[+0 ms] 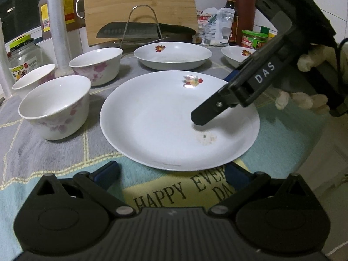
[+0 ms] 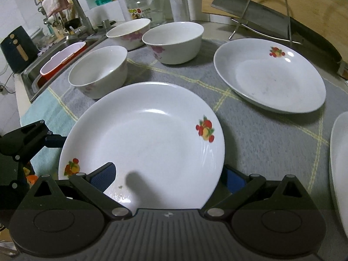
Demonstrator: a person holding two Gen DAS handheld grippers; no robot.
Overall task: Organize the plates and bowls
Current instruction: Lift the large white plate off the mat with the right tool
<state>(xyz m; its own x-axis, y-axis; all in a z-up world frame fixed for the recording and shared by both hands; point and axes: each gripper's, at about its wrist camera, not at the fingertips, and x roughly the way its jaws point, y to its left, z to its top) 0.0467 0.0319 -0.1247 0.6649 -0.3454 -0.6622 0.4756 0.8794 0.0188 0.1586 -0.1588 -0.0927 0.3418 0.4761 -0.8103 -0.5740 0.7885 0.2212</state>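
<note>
White bowls (image 2: 97, 71) crowd beside the plate (image 2: 152, 134) between the right tongs (image 2: 171, 174).

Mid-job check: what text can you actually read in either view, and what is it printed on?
"DAS": white letters on the right gripper arm, left wrist view.
"HAPPY EVER... DA...": on the yellow patch of the mat, partly cut off by the plate.
Labels on the sauce bottle, green-lidded jar, packets and glass jar: too blurred.
</note>
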